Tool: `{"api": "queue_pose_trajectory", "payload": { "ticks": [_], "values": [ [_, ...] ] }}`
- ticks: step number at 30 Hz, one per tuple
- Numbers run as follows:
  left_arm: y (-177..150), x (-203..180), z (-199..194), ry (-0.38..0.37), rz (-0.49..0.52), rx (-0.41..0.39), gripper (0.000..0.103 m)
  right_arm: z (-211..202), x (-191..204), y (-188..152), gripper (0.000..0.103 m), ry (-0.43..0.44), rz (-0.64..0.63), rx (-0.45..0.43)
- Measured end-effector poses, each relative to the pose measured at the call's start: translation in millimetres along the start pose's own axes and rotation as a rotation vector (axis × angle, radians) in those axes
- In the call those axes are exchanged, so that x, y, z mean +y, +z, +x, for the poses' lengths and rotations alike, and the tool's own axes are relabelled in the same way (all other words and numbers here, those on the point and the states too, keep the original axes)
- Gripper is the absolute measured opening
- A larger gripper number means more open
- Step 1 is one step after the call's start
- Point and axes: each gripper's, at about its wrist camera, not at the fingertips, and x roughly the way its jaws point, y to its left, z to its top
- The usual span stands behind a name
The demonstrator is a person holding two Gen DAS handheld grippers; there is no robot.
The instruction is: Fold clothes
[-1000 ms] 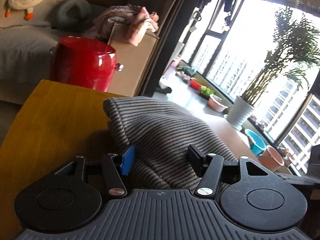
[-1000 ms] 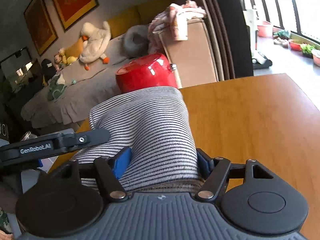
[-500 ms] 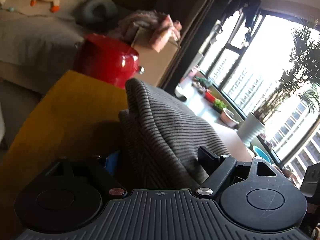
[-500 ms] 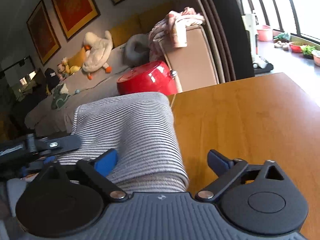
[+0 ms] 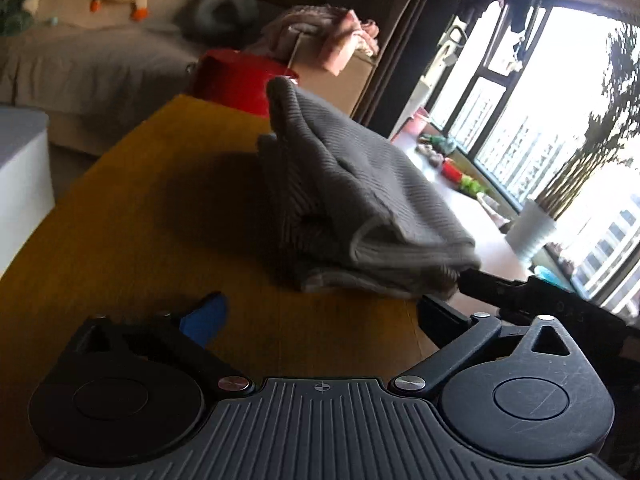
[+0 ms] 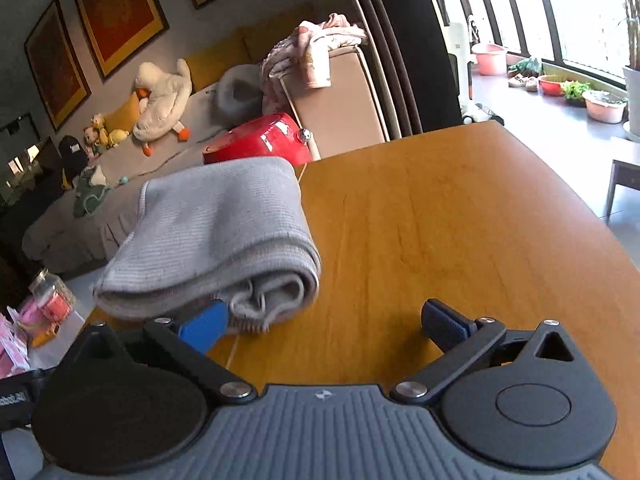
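Both grippers have let go of the striped grey knit garment (image 6: 224,232): a second ago each had it pinched between its fingers, and now the left gripper (image 5: 320,320) and the right gripper (image 6: 324,320) stand spread and empty just short of it. It lies folded into a thick bundle on the wooden table (image 6: 460,220), so this fold looks finished. In the right wrist view it fills centre-left, long axis running from lower frame toward the red pot (image 6: 260,140), layered open ends nearest the camera.

Window (image 5: 560,128) glare, dim foreground, fisheye-bent edges.
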Motion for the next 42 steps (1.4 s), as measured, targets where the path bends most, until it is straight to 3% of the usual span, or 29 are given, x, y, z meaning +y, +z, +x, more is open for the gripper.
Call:
{"api": "queue_pose_trajectory", "payload": {
  "ticks": [4,10,15,18,22,42],
  "values": [
    [-16,-17,-8,0.083,0.064,-0.009,0.103,-20,-4,-12,0.103,-0.023,-0.002,-0.001],
    [-24,-25,-15,0.182,0.076,-0.003,0.103,-46,-5,-30,0.103,-0.028,-0.047,0.019],
    [-31,-34,-18,0.281,0.119,0.021,0.103,-55,-7,-36,0.103,-0.111,-0.031,0.005],
    [-33,-38,-18,0.335,0.145,0.038,0.103,-50,5,-38,0.103,-0.184,-0.12,0.046],
    [-32,-35,-18,0.332,0.147,0.038,0.103,-40,22,-39,0.103,-0.259,-0.233,0.089],
    [-33,-36,-15,0.345,0.157,0.034,0.103,-28,18,-30,0.103,-0.222,-0.238,0.092]
  ]
}}
